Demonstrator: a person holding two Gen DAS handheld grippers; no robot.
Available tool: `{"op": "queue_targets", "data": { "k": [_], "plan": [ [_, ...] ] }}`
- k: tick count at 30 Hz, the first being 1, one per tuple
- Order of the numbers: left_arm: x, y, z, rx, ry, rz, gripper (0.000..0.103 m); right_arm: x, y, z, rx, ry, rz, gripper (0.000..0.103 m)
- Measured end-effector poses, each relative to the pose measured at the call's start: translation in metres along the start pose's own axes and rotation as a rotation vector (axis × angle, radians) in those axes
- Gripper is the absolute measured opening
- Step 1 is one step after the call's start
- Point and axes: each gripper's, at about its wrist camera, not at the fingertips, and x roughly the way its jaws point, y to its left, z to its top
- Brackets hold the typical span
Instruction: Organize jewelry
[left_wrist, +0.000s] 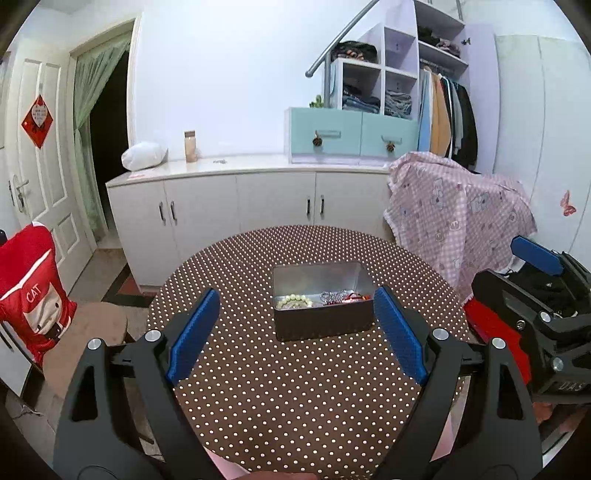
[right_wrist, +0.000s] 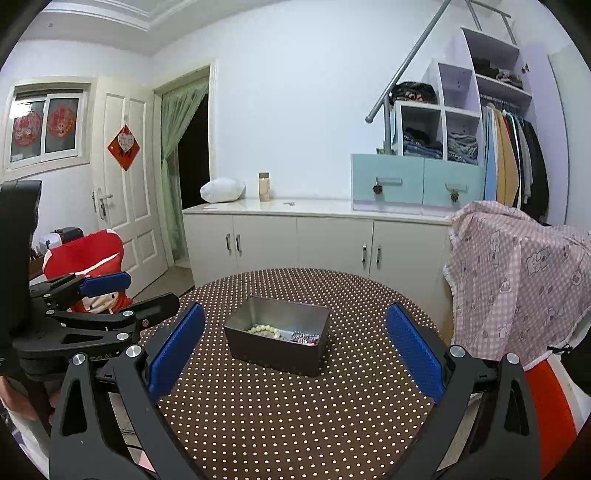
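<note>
Both my left gripper (left_wrist: 295, 328) and right gripper (right_wrist: 295, 347) gape empty before the metal tin (left_wrist: 321, 325); next, I'd pick out its pearl bracelet (left_wrist: 294, 301).

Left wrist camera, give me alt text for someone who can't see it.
An open metal tin sits on a round brown polka-dot table, holding a pale bead bracelet and a tangle of silver and red jewelry. The left gripper, blue pads wide open and empty, is above the table before it; the right gripper shows at the right edge.
</note>
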Motion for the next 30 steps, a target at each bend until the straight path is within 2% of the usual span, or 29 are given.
{"op": "queue_targets", "data": {
  "k": [13,30],
  "plan": [
    [-0.017,-0.011,-0.001,0.001,-0.042,0.013,0.084,-0.009,0.0,-0.002,-0.001,-0.026,-0.012,0.095],
    [-0.023,-0.016,-0.006,0.003,-0.047,0.004,0.084,-0.015,0.001,-0.005,0.008,-0.03,-0.021,0.095]
  ]
}}
